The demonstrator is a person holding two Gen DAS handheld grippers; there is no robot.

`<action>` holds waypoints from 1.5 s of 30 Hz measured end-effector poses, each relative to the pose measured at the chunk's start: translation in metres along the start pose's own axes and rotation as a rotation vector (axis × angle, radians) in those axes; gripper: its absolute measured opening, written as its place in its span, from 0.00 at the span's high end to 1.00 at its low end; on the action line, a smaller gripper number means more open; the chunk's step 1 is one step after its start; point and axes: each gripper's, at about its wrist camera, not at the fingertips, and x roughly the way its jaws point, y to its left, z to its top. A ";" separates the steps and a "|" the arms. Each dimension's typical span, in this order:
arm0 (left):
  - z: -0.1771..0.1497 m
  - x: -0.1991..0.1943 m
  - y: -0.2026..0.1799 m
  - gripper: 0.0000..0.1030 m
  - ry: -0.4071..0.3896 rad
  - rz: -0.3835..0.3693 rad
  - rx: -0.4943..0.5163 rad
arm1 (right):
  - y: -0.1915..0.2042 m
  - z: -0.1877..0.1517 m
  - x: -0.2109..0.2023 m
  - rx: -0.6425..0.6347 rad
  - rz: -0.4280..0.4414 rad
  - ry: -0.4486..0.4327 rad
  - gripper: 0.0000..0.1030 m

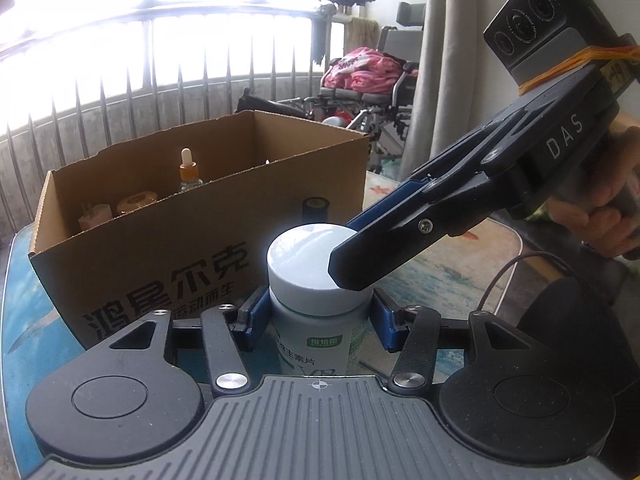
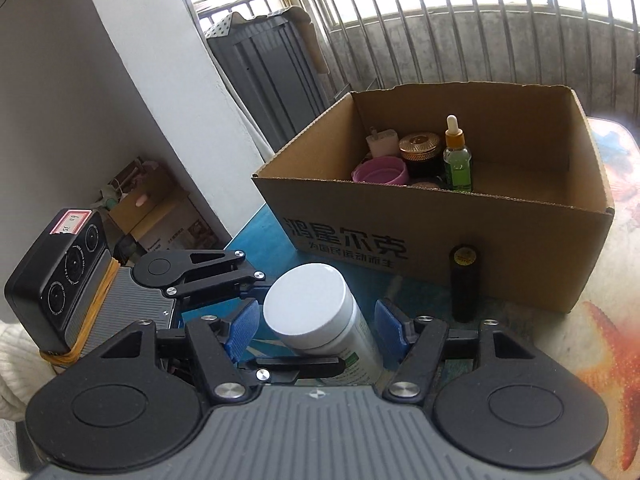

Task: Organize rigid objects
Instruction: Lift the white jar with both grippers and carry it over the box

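So, left hand-held gripper (image 1: pixel 320 312) clamped on the white-capped bottle (image 1: pixel 316 276), right hand-held gripper (image 2: pixel 316 330) spread loose around it, cardboard box (image 2: pixel 460 240) just behind on the worktop (image 1: pixel 452 276)

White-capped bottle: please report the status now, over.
Left gripper shut on white-capped bottle. Right gripper open around it. Black tube stands upright before cardboard box.

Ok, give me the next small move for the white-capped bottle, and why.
Probably back the right gripper away: its fingers stand slack around the white-capped bottle, while the left gripper clamps its body. Then the left can carry it to the cardboard box.
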 end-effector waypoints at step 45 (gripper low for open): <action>0.172 0.167 0.125 0.49 0.039 -0.013 0.171 | -0.130 0.195 0.062 0.126 -0.224 -0.118 0.39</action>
